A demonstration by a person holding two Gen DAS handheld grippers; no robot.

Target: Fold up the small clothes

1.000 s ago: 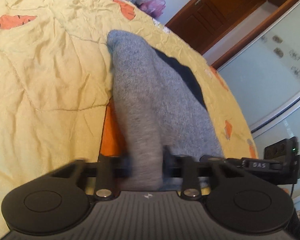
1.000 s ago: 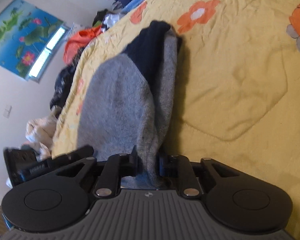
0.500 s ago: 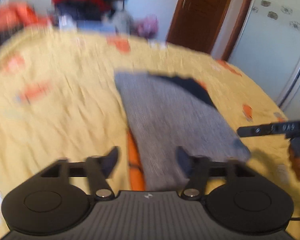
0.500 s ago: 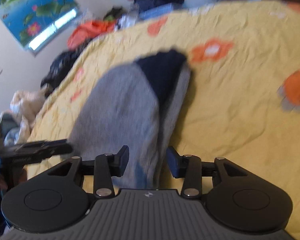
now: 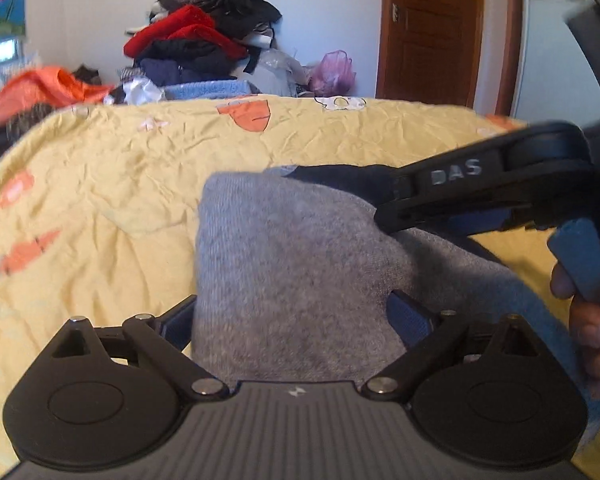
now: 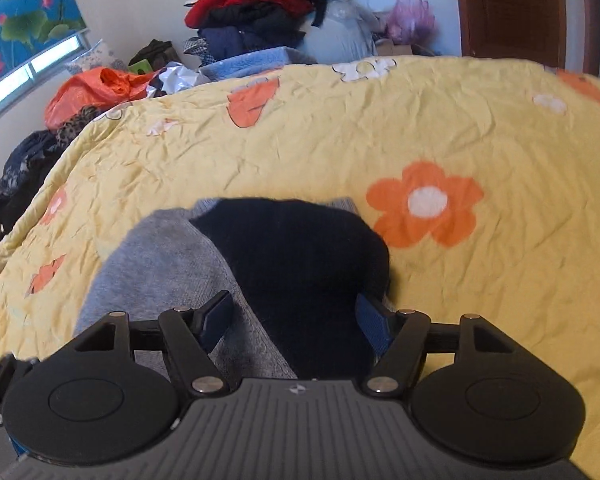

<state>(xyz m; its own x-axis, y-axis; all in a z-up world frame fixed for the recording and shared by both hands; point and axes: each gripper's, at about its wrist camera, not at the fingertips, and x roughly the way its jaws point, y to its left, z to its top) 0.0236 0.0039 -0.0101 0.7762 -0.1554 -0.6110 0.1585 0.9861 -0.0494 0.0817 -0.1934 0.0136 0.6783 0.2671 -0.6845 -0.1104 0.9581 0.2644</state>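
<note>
A grey knit garment (image 6: 160,264) with a navy-black panel (image 6: 300,264) lies on a pale yellow quilt (image 6: 440,128) printed with orange, white-centred flowers (image 6: 426,202). Beyond the quilt: a red and black clothes heap (image 6: 252,0), an orange bag (image 6: 88,92) and a blue lotus picture (image 6: 16,20).

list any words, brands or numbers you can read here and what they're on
"DAS": raised letters on the black arm of the right tongs, seen from the left wrist camera.
A small emblem on the ribbed body of the left tongs, and the same on the right in its own view: a mark, not letters.
The lotus poster shows no readable text.
</note>
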